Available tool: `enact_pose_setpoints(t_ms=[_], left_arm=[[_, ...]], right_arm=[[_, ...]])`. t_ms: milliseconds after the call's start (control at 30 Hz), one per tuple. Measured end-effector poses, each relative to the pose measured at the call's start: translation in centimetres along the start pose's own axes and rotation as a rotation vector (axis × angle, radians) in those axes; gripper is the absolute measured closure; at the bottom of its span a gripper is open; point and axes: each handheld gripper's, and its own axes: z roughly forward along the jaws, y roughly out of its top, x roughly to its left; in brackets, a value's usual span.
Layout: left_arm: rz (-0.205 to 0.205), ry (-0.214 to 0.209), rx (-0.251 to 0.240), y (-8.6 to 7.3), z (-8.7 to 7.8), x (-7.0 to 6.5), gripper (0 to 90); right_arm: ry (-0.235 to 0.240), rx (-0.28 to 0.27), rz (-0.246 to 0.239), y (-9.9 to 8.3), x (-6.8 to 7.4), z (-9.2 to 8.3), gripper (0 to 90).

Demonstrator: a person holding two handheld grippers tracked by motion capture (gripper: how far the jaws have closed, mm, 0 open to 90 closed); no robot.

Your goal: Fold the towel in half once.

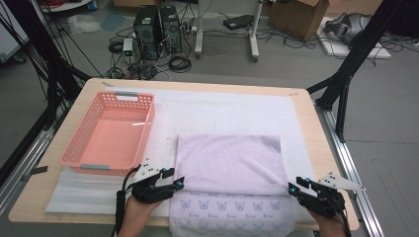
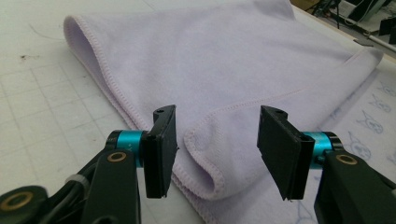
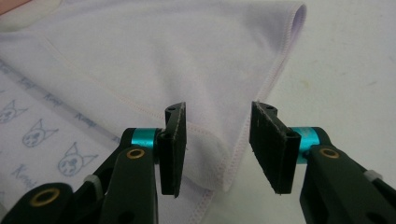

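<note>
Both tongs are open, nothing pinched: left tongs (image 1: 179,183) and right tongs (image 1: 292,188) sit at the near corners of the fold on the lilac towel (image 1: 230,160), probably so it lands square. Towel's mid-tabletop (image 1: 306,106), pink basket (image 1: 79,150) far-left.

towel (image 1: 232,207) near edge cut off (bottom), print wording unreadable

1. High view: fixed above the near edge, facing 12 o'clock and down over the whole worktop (image 1: 306,123).
2. Left gripper view: rides the left claw (image 2: 217,149), close on the towel (image 2: 224,60) corner.
3. Right gripper view: same setup on the right claw (image 3: 217,144).
4. All three views share the towel's folded near edge.
</note>
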Motion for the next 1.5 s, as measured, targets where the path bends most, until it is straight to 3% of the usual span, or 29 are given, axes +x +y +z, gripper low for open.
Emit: enact_pose_setpoints(t_ms=[100, 200, 300, 333, 400, 667, 800, 1200, 1500], left_arm=[[-0.001, -0.002, 0.018, 0.3, 1.0, 0.0, 47.3], [0.005, -0.020, 0.066, 0.1, 2.0, -0.3, 50.9], [0.039, -0.024, 0.097, 0.0, 2.2, -0.9, 69.1], [0.042, -0.013, 0.111, 0.0, 2.2, -0.9, 77.8], [0.033, -0.007, 0.130, -0.2, 2.1, -1.0, 86.3], [0.042, -0.038, 0.098, -0.2, 0.2, -1.5, 88.1], [0.042, -0.044, 0.081, -0.3, -0.7, -1.9, 88.0], [0.038, -0.072, 0.062, -1.7, -4.1, -3.4, 88.1], [0.056, -0.119, 0.099, -3.2, -5.6, -5.0, 88.0]], right_arm=[[-0.008, 0.026, -0.015, 0.2, 0.2, 1.1, 55.6], [-0.024, 0.059, -0.030, 0.4, 0.1, 2.3, 57.4], [-0.007, 0.124, -0.035, 0.2, 0.2, 3.1, 63.9], [0.005, 0.141, -0.038, 0.0, 0.3, 3.2, 69.6], [0.026, 0.148, -0.047, -0.2, 0.3, 3.0, 82.1], [0.094, 0.128, -0.065, -0.5, 0.6, 0.8, 84.7], [0.125, 0.087, -0.039, -0.5, 0.5, 0.0, 84.6], [0.167, 0.097, -0.085, -1.6, 2.3, -2.1, 84.6], [0.186, 0.128, -0.071, -3.0, 3.1, -3.9, 84.5]])
